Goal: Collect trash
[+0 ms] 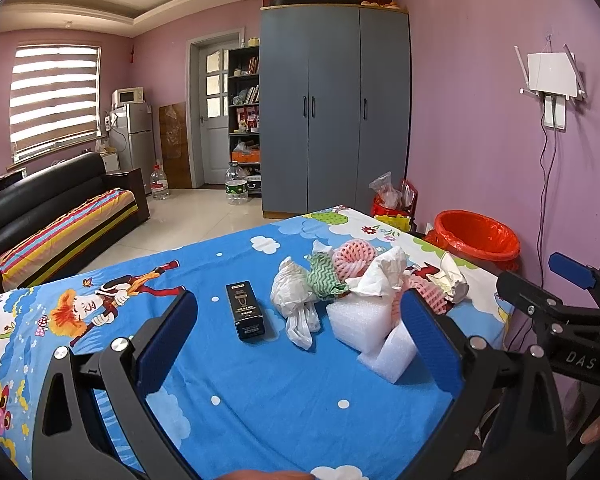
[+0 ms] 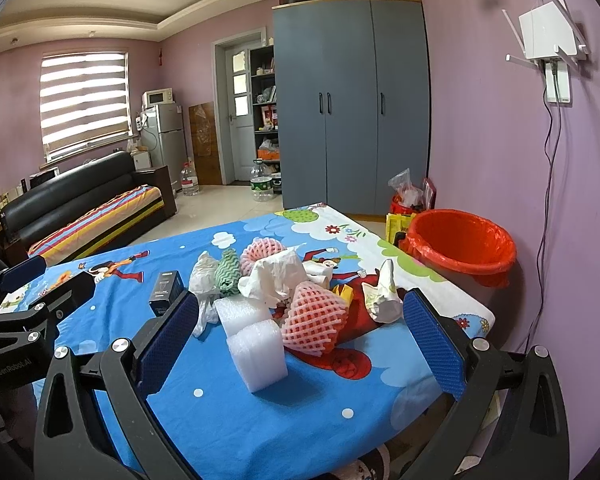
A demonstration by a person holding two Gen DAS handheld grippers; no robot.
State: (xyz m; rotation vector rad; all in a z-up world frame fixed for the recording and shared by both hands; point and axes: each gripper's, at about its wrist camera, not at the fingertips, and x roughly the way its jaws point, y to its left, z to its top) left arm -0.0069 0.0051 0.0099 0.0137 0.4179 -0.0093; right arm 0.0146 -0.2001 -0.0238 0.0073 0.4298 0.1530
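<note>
Two grippers are hovering above the cartoon-print tablecloth (image 1: 240,400), and I am holding both with fingers spread wide, nothing between them. My left gripper (image 1: 300,332) is facing the small black box (image 1: 245,311), with the trash pile to its right. My right gripper (image 2: 300,332) is framing the white foam blocks (image 2: 256,344) and the pink foam net (image 2: 314,318); crumpled white paper (image 2: 276,276) is lying behind them. The red-lined bin (image 2: 460,240) is standing just beyond the table's right edge.
</note>
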